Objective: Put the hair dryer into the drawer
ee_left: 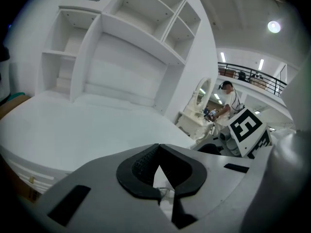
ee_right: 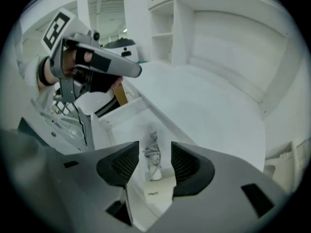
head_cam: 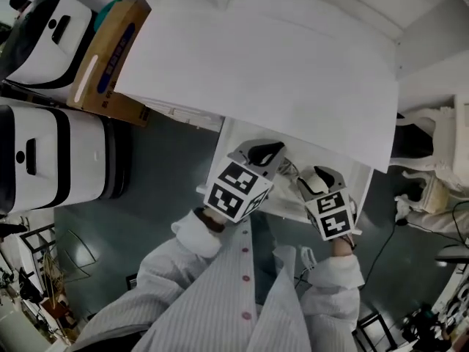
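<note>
The white drawer [head_cam: 357, 174] stands pulled out under the white desk top [head_cam: 278, 72]. Both grippers hover over it. In the right gripper view a grey wound cord with a white end, the hair dryer [ee_right: 153, 171], lies on the floor of the drawer [ee_right: 119, 114]. It shows in the gap of my open right gripper [ee_right: 153, 164], which does not touch it. My left gripper [ee_left: 158, 152] has its pad tips pressed together, and I cannot make out anything held. In the head view the left gripper [head_cam: 256, 155] is left of the right gripper [head_cam: 316, 180], with a bit of cord [head_cam: 288, 169] between them.
Two white and black machines [head_cam: 44, 39] [head_cam: 51, 160] and a cardboard box [head_cam: 110, 57] stand left of the desk. A white ornate chair [head_cam: 440, 156] is at the right. A white shelf unit [ee_left: 131, 42] rises at the desk's back. A person [ee_left: 226, 97] is far behind.
</note>
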`<state>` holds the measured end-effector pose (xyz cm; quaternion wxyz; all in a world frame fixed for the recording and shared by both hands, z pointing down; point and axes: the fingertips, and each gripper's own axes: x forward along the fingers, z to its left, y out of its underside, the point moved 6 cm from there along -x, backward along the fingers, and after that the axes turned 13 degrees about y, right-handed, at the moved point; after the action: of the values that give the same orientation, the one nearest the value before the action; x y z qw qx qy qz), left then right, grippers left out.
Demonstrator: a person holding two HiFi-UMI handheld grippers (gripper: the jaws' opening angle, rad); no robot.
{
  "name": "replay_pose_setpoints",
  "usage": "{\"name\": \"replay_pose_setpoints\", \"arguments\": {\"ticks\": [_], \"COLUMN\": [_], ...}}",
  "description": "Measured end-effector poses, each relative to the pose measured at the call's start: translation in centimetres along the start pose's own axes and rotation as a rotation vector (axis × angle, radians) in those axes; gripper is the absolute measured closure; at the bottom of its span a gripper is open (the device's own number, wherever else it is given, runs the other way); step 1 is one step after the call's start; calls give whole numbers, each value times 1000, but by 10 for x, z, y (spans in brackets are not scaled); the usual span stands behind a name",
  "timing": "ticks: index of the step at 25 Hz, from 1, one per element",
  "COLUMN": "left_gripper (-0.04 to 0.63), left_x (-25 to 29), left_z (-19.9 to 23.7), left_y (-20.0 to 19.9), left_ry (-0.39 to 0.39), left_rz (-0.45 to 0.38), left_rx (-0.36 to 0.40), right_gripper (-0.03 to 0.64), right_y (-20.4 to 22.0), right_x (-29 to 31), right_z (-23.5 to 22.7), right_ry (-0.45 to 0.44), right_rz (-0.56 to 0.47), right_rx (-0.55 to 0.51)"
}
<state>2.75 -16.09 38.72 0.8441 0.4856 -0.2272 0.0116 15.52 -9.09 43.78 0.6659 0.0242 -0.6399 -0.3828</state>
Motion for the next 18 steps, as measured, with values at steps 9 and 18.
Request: {"name": "replay_pose_setpoints", "arguments": {"ticks": [9, 18], "left_gripper": [586, 584], "left_x": [-27, -59], "left_z": [-45, -90], "left_y": [-80, -135], "left_ry": [122, 205], "left_rz": [-135, -250], "left_rx": [87, 179], "right_gripper": [425, 502], "right_y": [-74, -125], "right_x": [-117, -220], "right_z": [-34, -45], "right_ry": [-79, -47], "right_rz": [-474, -822], "right_rx": [358, 351]}}
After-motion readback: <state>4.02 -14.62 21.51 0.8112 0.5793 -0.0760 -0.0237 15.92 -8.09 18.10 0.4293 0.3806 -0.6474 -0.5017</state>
